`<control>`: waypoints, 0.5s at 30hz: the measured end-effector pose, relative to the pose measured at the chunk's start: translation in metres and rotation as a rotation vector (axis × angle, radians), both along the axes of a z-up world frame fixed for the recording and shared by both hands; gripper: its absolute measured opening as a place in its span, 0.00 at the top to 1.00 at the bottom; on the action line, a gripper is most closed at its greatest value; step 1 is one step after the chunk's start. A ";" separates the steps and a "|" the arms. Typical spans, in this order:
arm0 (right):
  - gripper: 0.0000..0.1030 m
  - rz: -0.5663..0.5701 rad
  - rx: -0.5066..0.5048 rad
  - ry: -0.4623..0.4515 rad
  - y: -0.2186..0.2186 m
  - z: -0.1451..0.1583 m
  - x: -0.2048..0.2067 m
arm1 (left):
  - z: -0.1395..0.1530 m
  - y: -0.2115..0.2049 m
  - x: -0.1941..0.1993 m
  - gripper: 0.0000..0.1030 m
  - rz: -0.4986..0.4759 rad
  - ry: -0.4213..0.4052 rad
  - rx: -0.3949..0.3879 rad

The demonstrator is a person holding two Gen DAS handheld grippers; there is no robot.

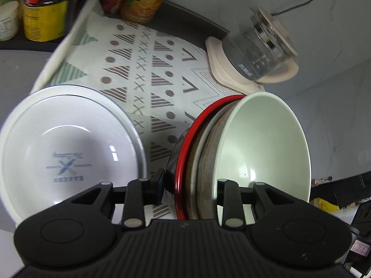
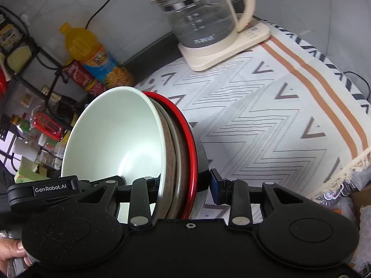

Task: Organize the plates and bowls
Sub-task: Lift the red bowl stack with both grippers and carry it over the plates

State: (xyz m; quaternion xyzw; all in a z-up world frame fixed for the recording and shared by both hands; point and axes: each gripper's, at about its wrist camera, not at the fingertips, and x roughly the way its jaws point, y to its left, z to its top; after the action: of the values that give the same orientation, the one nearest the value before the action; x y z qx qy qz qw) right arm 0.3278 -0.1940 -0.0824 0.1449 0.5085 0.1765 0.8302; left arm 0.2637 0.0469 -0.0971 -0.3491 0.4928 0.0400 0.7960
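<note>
Both my tongs pinch the same nested stack (image 1: 208, 162), tipped on edge above the patterned cloth (image 1: 143, 69). My left gripper (image 1: 189, 185) clamps one side of the rims, my right gripper (image 2: 185, 183) the other. Pale green bowl (image 2: 116, 134) sits innermost, brown and red-rimmed ones behind. White plate (image 1: 69, 148) lies on the cloth, left and near. Glass kettle (image 2: 204, 20) far right; bottles (image 2: 97, 60) far left.
</note>
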 end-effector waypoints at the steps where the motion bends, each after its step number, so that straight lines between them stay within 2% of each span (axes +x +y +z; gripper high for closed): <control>1: 0.67 0.007 0.002 -0.001 0.003 0.001 -0.001 | 0.002 0.003 -0.003 0.71 0.009 -0.003 0.000; 7: 0.67 0.061 0.013 -0.014 0.025 0.011 -0.006 | 0.017 0.014 -0.024 0.71 0.053 -0.033 0.066; 15: 0.67 0.138 0.014 -0.036 0.059 0.019 -0.020 | 0.026 0.038 -0.056 0.71 0.125 -0.048 0.111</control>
State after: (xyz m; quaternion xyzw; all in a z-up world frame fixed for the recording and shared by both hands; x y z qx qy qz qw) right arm 0.3076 -0.1350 -0.0635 0.1121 0.5010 0.2396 0.8240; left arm 0.2074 0.0847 -0.0706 -0.3351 0.4479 0.1085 0.8218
